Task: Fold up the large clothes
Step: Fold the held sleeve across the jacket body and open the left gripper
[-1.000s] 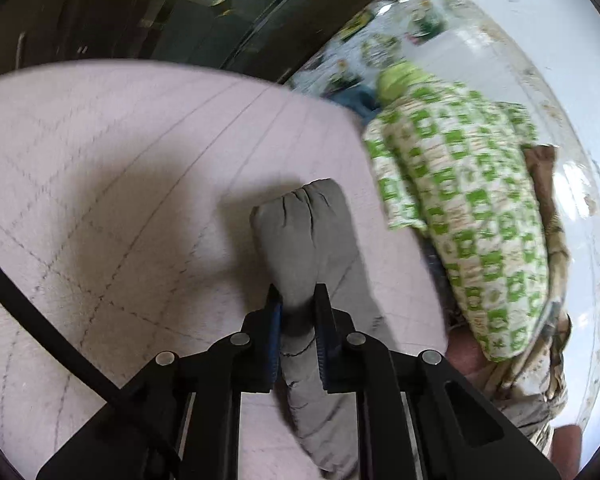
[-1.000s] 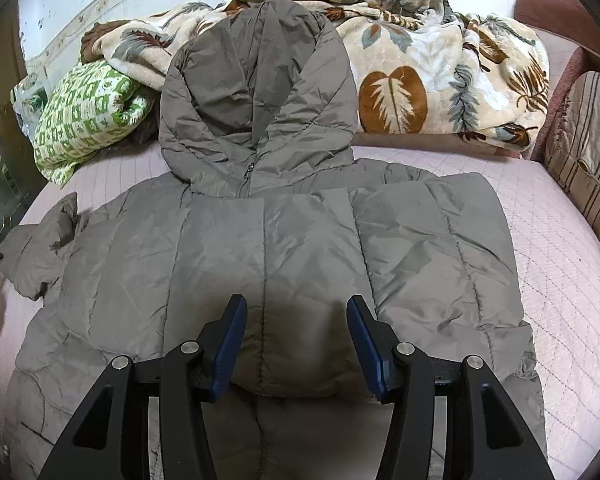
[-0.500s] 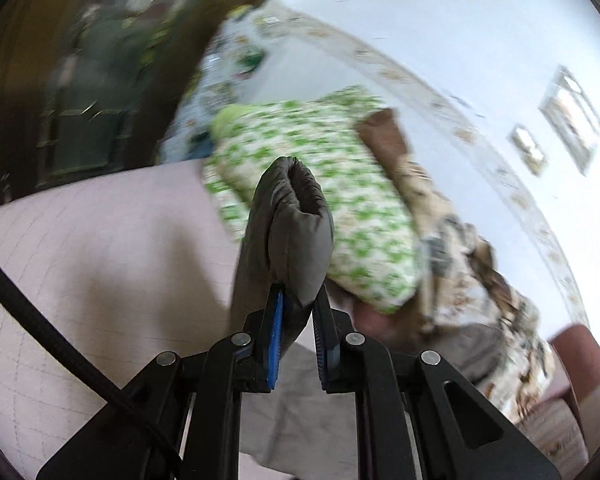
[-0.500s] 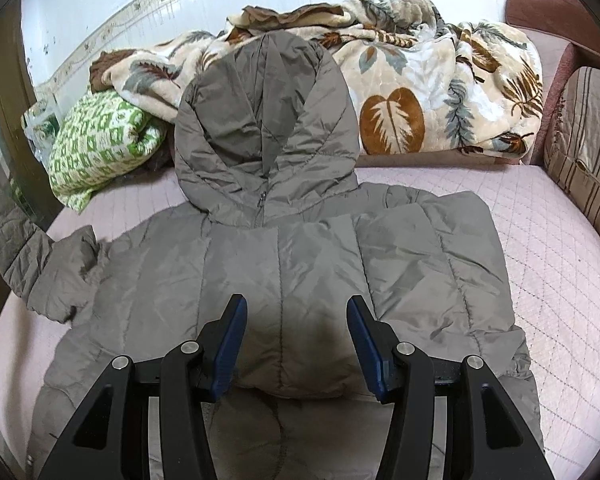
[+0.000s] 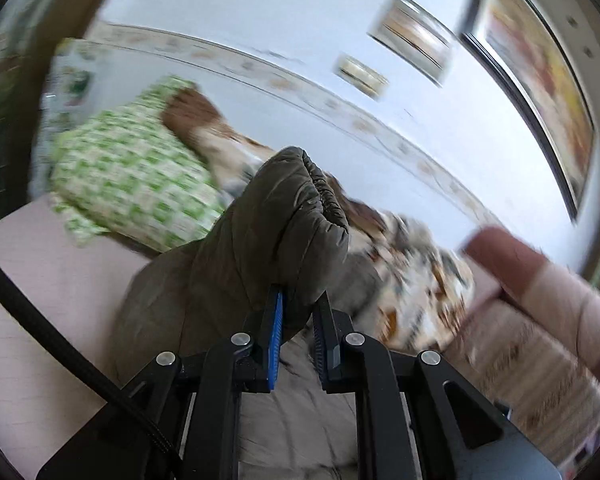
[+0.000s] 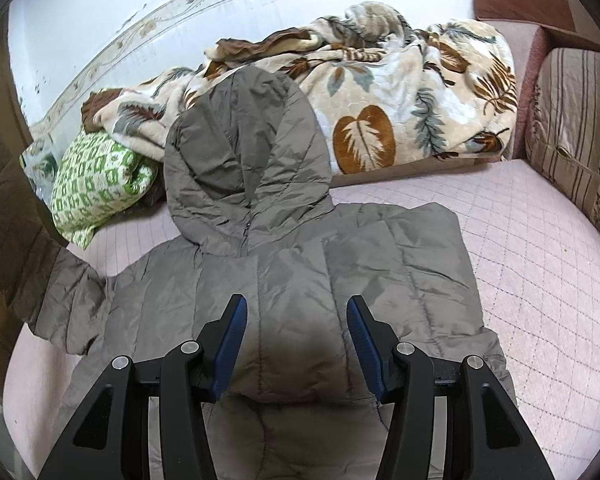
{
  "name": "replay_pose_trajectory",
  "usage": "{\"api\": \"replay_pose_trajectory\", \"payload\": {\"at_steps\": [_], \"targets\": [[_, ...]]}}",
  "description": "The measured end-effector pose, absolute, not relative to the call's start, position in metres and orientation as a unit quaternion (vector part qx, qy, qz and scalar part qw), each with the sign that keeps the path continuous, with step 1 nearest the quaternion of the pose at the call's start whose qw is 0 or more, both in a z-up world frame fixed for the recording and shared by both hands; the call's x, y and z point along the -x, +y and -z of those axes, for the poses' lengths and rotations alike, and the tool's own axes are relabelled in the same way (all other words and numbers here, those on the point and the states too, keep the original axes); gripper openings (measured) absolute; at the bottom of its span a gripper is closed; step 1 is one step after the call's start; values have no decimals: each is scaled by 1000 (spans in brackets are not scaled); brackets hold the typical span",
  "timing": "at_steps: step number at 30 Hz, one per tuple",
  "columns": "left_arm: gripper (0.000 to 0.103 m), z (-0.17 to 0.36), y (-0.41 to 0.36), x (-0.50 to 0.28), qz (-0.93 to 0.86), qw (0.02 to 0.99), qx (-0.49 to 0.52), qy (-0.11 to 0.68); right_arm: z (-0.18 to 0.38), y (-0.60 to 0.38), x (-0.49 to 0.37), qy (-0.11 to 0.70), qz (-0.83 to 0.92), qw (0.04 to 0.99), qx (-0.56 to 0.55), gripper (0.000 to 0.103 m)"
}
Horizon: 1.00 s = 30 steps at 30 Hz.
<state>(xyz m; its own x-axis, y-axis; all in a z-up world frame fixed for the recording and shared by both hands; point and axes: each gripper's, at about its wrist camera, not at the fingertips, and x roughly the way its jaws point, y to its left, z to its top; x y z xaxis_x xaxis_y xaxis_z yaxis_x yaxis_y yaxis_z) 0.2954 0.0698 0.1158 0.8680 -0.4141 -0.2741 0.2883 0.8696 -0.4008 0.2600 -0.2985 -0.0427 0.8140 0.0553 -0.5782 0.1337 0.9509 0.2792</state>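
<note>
While the grey-brown quilted hooded jacket (image 6: 292,280) lies spread on the pink quilted bed (image 6: 540,280), the left gripper (image 5: 298,312) pinches its elastic-cuffed sleeve (image 5: 284,220) aloft, and the right gripper (image 6: 294,320) hovers above the jacket's body, jaws parted around nothing.

A pink quilted mattress cover (image 6: 520,240) spreads over the bed. Along its far edge, against the white wall (image 6: 100,12), a leaf-print fleece blanket (image 6: 400,92) lies bunched, and a green-and-white patterned bundle (image 6: 96,180) sits just beside it toward the far left corner. A striped cushion (image 6: 572,128) lines the right edge, and framed pictures (image 5: 416,36) hang on the wall.
</note>
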Motion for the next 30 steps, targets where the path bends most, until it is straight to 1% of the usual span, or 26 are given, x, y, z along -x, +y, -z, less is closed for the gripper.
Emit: {"api": "replay_pose_trajectory", "payload": {"at_steps": [3,10,14,22,24,26,27,28,29,30], "targets": [[14,-100,24,-297,218,943,146,203,42,-301,-258,303,22,940,-155,56],[14,-63,-53,-300,272,922,98,257,42,-309,-257,302,22,938,-166,56],[14,-23,-78,-299,286,911,67,288,41,-313,-255,301,25,938,-171,56],[15,64,-126,-314,281,883,-2,376,48,-334,-253,317,46,928,-190,56],[19,79,-132,-312,277,877,-20,393,49,-338,-253,319,44,925,-202,56],[32,88,-138,-316,280,863,-35,418,51,-341,-254,321,39,921,-215,56],[35,87,-137,-316,285,859,-35,425,52,-342,-255,323,34,920,-221,56],[42,83,-136,-315,290,854,-29,430,54,-344,-256,326,25,916,-232,56],[47,75,-133,-314,297,852,-20,431,56,-344,-257,328,20,913,-241,56],[48,66,-129,-313,301,854,-12,425,58,-346,-257,329,11,908,-258,56]]}}
